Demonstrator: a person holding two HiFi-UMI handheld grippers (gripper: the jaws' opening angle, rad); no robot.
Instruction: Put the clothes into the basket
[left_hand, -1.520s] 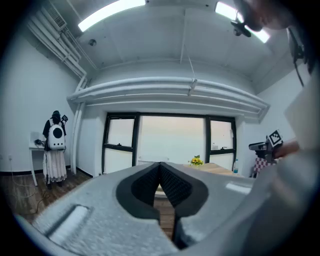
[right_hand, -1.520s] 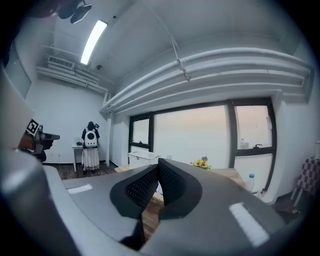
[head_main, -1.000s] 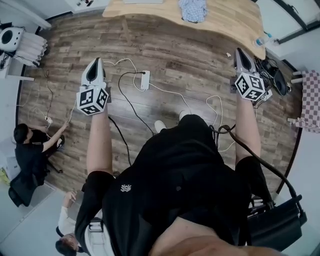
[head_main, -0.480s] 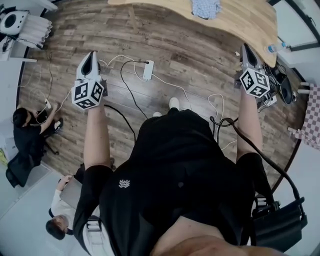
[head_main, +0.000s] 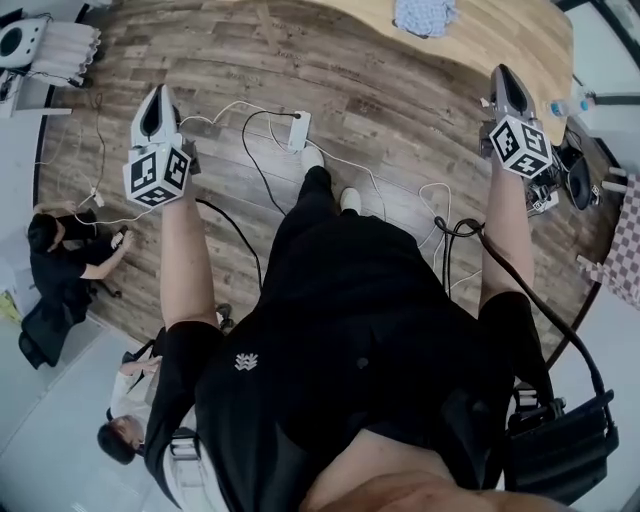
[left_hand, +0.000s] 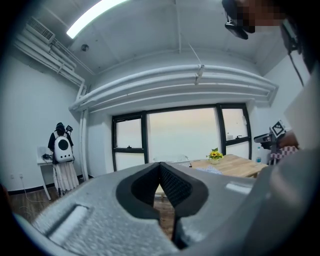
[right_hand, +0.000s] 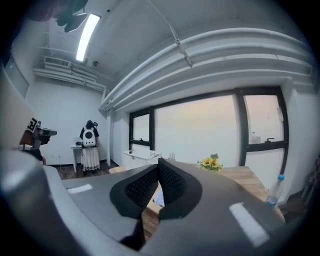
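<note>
A blue-and-white patterned garment (head_main: 425, 15) lies crumpled on the wooden table (head_main: 500, 40) at the top of the head view. My left gripper (head_main: 156, 92) is held over the wood floor at the left, shut and empty. At the right, my right gripper (head_main: 503, 72) hovers near the table's edge, also shut and empty. In the left gripper view the shut jaws (left_hand: 160, 164) point at the table and the garment (left_hand: 207, 170). The right gripper view shows the shut jaws (right_hand: 159, 160) with a white basket (right_hand: 141, 158) standing beyond them on the table's far left.
A power strip (head_main: 298, 132) and loose cables trail across the floor between my arms. Two people (head_main: 60, 270) are at the left. A water bottle (head_main: 560, 107) and sunflowers (right_hand: 211, 162) stand on the table. A black bag (head_main: 560, 460) hangs at my right.
I have walked toward the table, one foot stepping forward. Both grippers have spread slightly outward in the view and stay shut.
</note>
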